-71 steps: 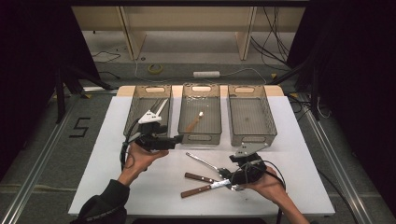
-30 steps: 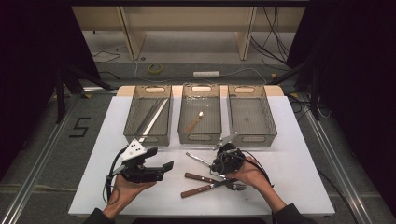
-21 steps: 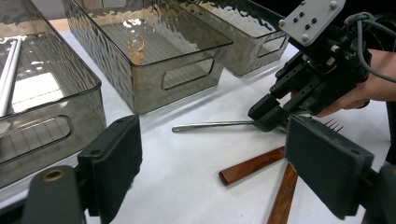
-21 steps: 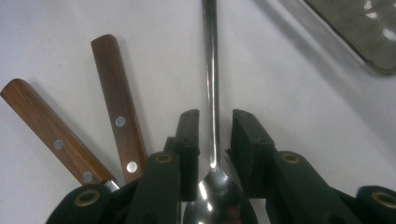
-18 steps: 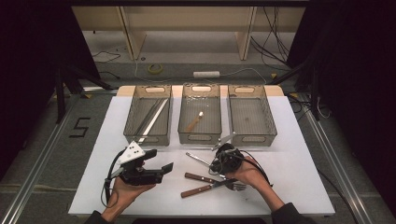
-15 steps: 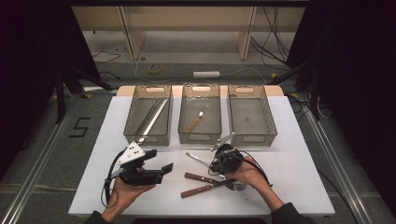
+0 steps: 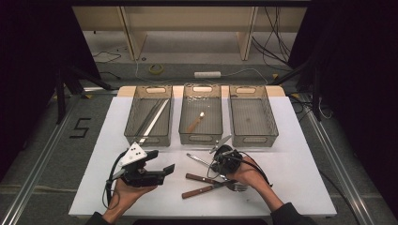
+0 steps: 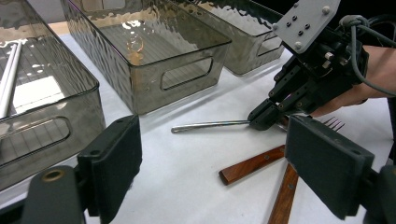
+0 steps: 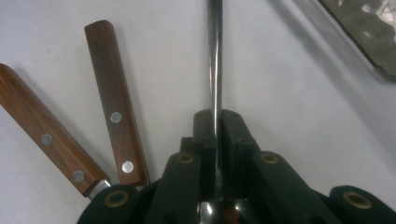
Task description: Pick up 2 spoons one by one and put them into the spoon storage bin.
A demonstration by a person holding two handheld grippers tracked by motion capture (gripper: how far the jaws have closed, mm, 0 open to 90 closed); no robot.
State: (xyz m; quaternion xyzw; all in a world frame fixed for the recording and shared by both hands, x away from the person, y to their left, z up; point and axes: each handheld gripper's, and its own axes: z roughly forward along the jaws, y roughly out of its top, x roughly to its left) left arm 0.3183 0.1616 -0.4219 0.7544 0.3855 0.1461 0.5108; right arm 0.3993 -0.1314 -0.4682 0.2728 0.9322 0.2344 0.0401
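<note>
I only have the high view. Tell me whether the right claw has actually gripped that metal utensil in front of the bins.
Observer: Yes. In the right gripper view the right claw has just been closing, and its jaws now pinch the thin metal handle.
Operator: Report whether it is off the table.
Observer: The left gripper view shows the handle lying level, right down at the white table, seemingly not lifted.
Operator: Check the left claw.
Observer: The left claw stands wide open in its own view, gripping nothing.
</note>
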